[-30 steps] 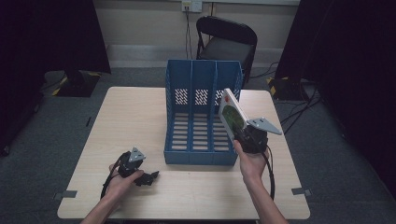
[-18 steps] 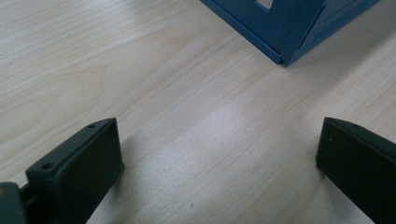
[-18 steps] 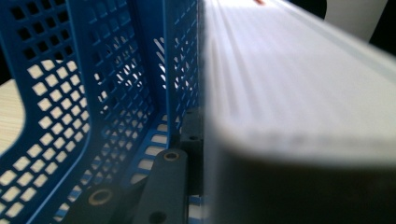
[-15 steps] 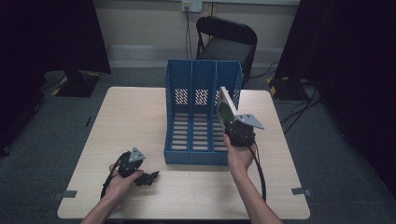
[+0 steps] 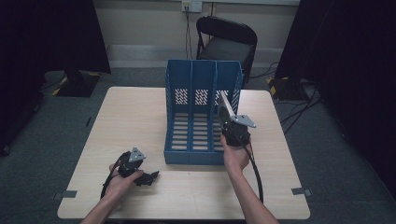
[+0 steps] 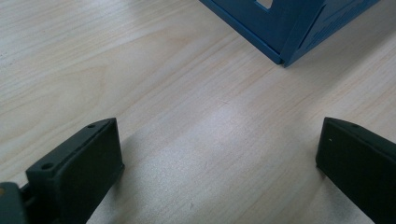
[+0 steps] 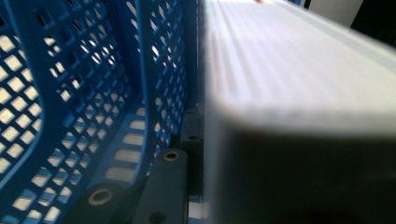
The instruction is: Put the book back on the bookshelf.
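change since a second ago: the right gripper (image 5: 229, 119) has come in from over the rack's right edge and dropped lower, so the book (image 5: 224, 108) it carries now sits down inside the rack instead of hovering tilted above the right wall

left side change: pretty much nothing, the left gripper (image 5: 148, 178) is parked in the same spot on the table (image 5: 130, 116)

book: flat, pale, greenish-white cover, edge-on and leaning a bit in the high view; up close in the right gripper view (image 7: 299, 93) it's a big blurry pale slab right beside the blue mesh wall

right tongs: clamped on the book, one black jaw pressed flat against its side in the right gripper view

left tongs: spread wide apart, with bare wood between them in the left gripper view (image 6: 219, 158), lying low on the table near the front left corner of the rack

container: blue file rack (image 5: 201, 93), three slots side by side, slatted floor, perforated back and dividers, standing about mid table

what's in it: left and middle slots look bare down to the slats; the right slot has the book going in, its lower end down between the right-hand divider and the outer wall; can't tell if it's touching the floor yet

hands: a person's right hand (image 5: 235, 156) holds the right gripper at the rack's front right, left hand (image 5: 119, 182) wraps the other one

background: black folding chair (image 5: 226, 44) behind the table
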Demonstrator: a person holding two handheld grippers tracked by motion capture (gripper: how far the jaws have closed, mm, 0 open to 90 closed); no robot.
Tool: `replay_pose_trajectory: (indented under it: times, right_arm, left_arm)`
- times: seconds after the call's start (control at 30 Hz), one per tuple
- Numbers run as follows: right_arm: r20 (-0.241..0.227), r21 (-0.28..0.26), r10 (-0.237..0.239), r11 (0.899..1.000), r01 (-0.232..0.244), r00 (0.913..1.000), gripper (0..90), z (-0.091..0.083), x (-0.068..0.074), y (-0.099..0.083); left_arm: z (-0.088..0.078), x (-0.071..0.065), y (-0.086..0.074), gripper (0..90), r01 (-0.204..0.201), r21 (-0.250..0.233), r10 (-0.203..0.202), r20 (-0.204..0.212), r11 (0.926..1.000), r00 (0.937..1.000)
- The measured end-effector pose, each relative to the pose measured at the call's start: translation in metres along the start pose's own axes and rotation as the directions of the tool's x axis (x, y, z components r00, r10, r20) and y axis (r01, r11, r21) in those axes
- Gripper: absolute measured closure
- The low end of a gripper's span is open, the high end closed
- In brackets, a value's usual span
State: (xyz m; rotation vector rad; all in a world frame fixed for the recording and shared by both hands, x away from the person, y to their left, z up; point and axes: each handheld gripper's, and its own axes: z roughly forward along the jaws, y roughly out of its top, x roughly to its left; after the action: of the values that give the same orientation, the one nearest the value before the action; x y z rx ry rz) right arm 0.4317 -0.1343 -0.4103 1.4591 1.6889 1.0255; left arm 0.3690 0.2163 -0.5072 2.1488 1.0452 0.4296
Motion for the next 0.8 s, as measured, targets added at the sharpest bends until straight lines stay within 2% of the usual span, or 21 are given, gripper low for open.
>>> replay_pose_trajectory:
  times: [0.4, 0.8]
  right_arm:
    - [0.010, 0.055, 0.000, 0.998, 0.000, 1.0000, 76.5, 0.011, -0.002, -0.004]
    - [-0.007, 0.093, -0.002, 0.996, 0.003, 1.0000, 76.3, 0.016, -0.001, -0.007]
  left_arm:
    - [0.000, 0.000, 0.000, 0.0, 0.001, -0.001, -0.001, 0.000, 1.0000, 1.0000]
    - [0.000, 0.000, 0.000, 0.0, 0.000, 0.000, 0.000, 0.000, 1.0000, 1.0000]
